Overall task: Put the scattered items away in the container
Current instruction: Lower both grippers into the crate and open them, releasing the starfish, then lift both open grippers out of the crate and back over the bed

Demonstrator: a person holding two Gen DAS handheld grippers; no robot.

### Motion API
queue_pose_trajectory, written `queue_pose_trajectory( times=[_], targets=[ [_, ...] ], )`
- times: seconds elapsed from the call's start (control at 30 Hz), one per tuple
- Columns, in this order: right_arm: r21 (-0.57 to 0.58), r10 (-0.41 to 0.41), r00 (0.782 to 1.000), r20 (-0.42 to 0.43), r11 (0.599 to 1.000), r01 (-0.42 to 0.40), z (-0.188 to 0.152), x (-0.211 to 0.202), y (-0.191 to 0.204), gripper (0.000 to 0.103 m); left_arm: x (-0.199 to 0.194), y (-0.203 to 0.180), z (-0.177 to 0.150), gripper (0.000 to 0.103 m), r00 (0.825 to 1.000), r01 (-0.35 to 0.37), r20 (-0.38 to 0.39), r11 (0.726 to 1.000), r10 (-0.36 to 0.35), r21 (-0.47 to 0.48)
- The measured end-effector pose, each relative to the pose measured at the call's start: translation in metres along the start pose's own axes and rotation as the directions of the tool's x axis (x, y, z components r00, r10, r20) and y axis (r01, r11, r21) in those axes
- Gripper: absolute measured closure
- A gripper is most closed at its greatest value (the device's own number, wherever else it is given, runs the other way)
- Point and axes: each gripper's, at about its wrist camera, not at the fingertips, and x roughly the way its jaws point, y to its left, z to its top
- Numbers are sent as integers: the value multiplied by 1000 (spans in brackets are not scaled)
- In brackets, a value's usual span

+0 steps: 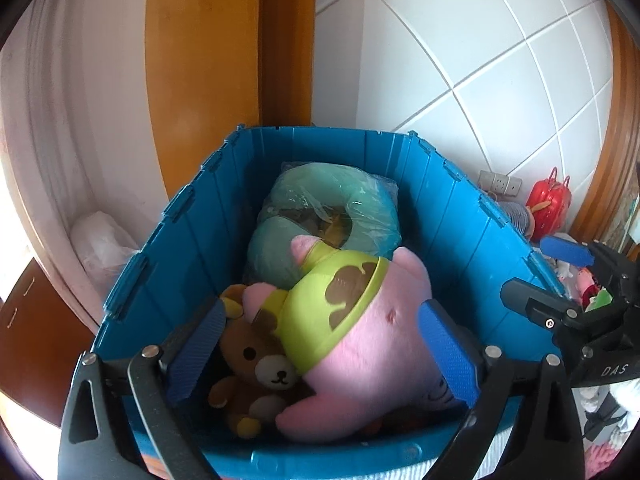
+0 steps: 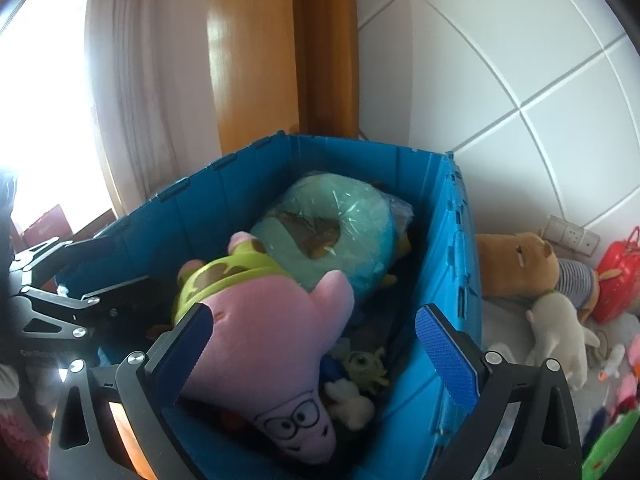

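Left gripper (image 1: 324, 354) and right gripper (image 2: 320, 350), jaws spread and empty, above pink starfish plush (image 2: 264, 344) inside blue crate (image 1: 192, 216).

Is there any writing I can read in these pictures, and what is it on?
"DAS": white letters on the black body of the right tongs, seen from the left camera; it may continue out of view.
A faint marking on the left tongs is too blurred to read.
Nothing else is readable.

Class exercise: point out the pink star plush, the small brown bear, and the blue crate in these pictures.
pink star plush (image 2: 260, 340): right wrist view, on its pink belly.
small brown bear (image 1: 260, 364): left wrist view, on its face.
blue crate (image 1: 192, 240): left wrist view, on its left inner wall.
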Motion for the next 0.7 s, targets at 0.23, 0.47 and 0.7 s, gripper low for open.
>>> queue_pose_trajectory(
  times=[0.23, 0.47, 0.7],
  targets=[
    [3, -5, 1000, 18, 1000, 5, -9, -21, 10, 0, -25, 2, -12, 5, 999, -8, 33, 1000, 9, -25],
    [4, -16, 999, 29, 1000, 16, -19, -41, 22, 0, -47, 2, -26, 5, 998, -9, 57, 999, 12, -37],
    [8, -34, 999, 34, 999, 34, -29, -58, 33, 0, -61, 0, -38, 5, 998, -7, 58, 1000, 8, -18]
  ],
)
